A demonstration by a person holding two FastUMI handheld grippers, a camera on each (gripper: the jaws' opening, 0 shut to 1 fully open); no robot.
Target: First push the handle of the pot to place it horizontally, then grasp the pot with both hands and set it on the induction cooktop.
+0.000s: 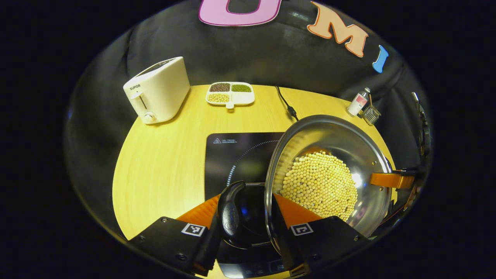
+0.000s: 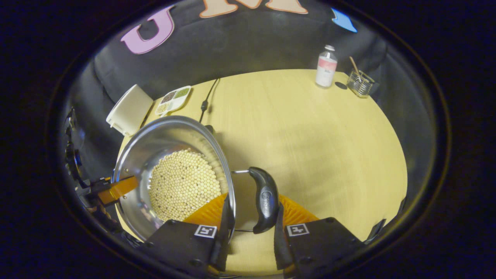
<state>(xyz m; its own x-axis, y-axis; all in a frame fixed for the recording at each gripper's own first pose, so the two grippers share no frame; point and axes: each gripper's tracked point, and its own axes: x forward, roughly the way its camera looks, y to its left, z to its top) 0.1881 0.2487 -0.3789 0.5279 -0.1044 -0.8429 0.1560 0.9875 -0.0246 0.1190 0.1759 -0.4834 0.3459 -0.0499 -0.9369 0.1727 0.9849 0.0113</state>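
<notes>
The pot (image 1: 329, 174), a steel bowl-shaped pan holding pale beans (image 1: 319, 186), is held by its two side handles above the yellow table (image 1: 162, 162). In the left gripper view the left gripper (image 1: 248, 228) straddles the pot's left wall: one finger sits inside the rim against the steel, the other outside by the black handle (image 1: 230, 211), so the jaws pinch the rim and handle root between them. Below and beside the pot lies the black cooktop (image 1: 236, 155); the pot overhangs its right part, though whether the base touches the glass is hard to judge. In the right gripper view the right gripper (image 2: 250, 232) grips the opposite side the same way, one finger inside the rim (image 2: 228, 182) and one outside by the other handle (image 2: 263, 201), jaws closed on that rim. Each view also catches the far gripper's finger hooked over the opposite rim. At the table's back stand a toaster (image 1: 157, 89), a divided tray (image 1: 230, 93) of grains, a cord (image 1: 286, 104), a bottle (image 2: 326, 66) and a glass (image 2: 360, 82).
</notes>
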